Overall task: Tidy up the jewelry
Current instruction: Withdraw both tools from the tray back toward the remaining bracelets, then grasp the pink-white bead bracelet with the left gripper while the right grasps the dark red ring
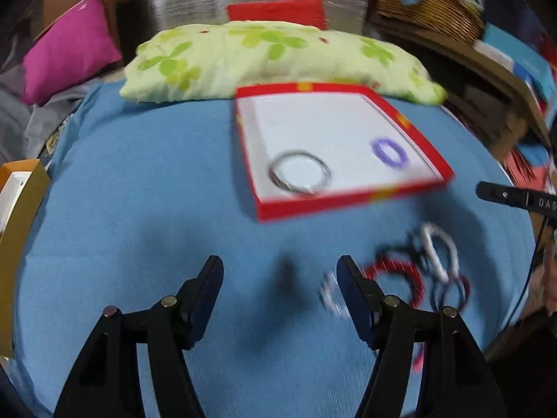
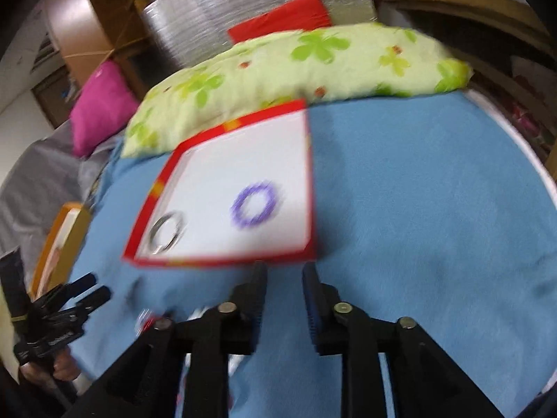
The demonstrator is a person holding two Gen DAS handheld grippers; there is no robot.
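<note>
Left gripper [image 1: 280, 271] I hold spread wide and empty over the blue cloth [image 1: 139, 209]; right gripper [image 2: 283, 275] sits narrow, gripping nothing. Loose bracelets [image 1: 410, 271] lie just right of my left jaws. Farther off, the red box [image 1: 348, 202] holds 2 pieces: a silver bangle [image 1: 300, 171] and a purple bracelet [image 1: 389, 151].

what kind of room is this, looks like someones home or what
Probably a bedroom or a cluttered spare room at home. The work surface is a bed with a blue sheet and a green floral pillow, with a pink cushion beside it and a wicker basket behind.
</note>
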